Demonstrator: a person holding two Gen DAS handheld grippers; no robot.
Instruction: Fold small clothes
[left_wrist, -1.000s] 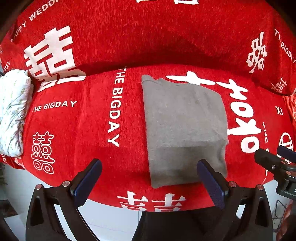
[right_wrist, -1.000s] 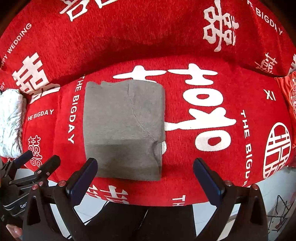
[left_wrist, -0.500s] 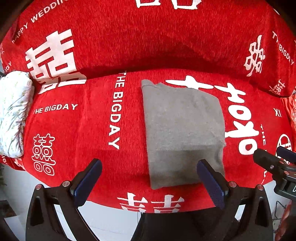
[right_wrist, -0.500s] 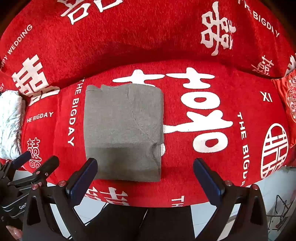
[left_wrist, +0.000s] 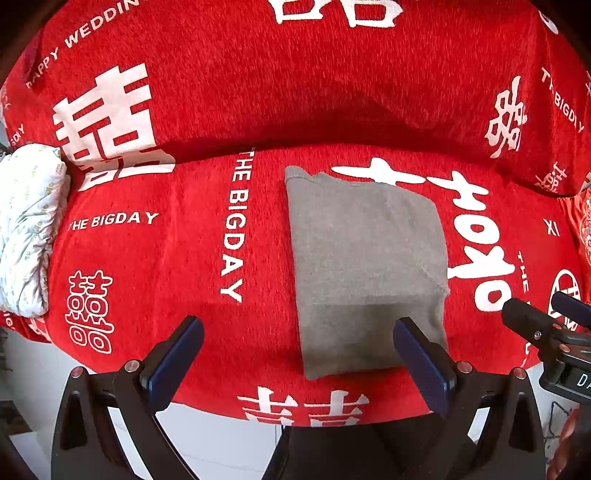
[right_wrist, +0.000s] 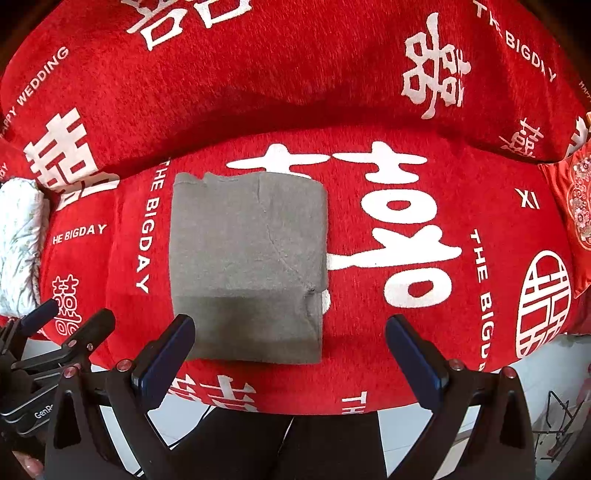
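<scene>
The left gripper (left_wrist: 297, 360) has its two blue-padded fingers (left_wrist: 177, 354) spread wide apart with nothing between them. It hangs off the near edge of the seat, and its right finger overlaps the near right corner of the cloth in the left wrist view; whether it touches the cloth cannot be told. The right gripper (right_wrist: 291, 356) is likewise wide apart and empty, its left finger (right_wrist: 166, 356) in front of the cloth's near left corner in the right wrist view. Each gripper shows at the edge of the other's camera.

The grey cloth (right_wrist: 249, 266) lies folded into a flat, roughly square packet on the red cover (right_wrist: 369, 92), toward the near edge of the seat. A curved seam crosses its top layer, and its far left corner sticks out slightly. White wedding characters and the words "THE BIGDAY" are printed on the cover around it. At the far left end of the seat sits a white patterned bundle (left_wrist: 29, 229), well apart from the cloth. A red embroidered cushion (right_wrist: 576, 214) lies at the right edge.
</scene>
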